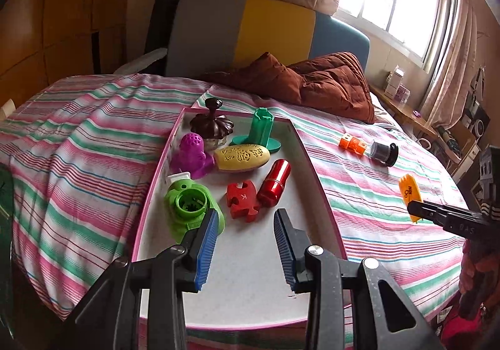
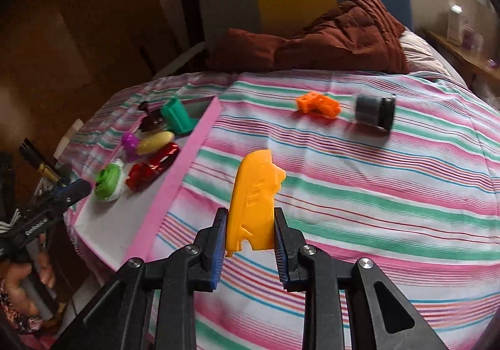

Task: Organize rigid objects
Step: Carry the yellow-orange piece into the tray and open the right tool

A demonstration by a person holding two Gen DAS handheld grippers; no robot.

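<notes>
My right gripper (image 2: 250, 212) is shut on a flat yellow-orange plastic piece (image 2: 253, 203) and holds it above the striped bedspread, to the right of the tray. In the left wrist view that piece (image 1: 408, 192) shows at the right gripper (image 1: 418, 207) tips. A white tray with a pink rim (image 1: 315, 168) lies on the bed and holds several toys, among them a red puzzle piece (image 1: 242, 200), a red cylinder (image 1: 275, 182) and a lime green part (image 1: 190, 209). Over the tray's near end, my left gripper (image 1: 247, 215) stands open with nothing between its pads.
An orange block (image 2: 318, 104) and a dark jar (image 2: 375, 112) on its side lie on the bedspread beyond the held piece. A brown quilt (image 2: 337, 37) is bunched at the headboard. A wooden shelf (image 1: 406, 112) runs along the right of the bed.
</notes>
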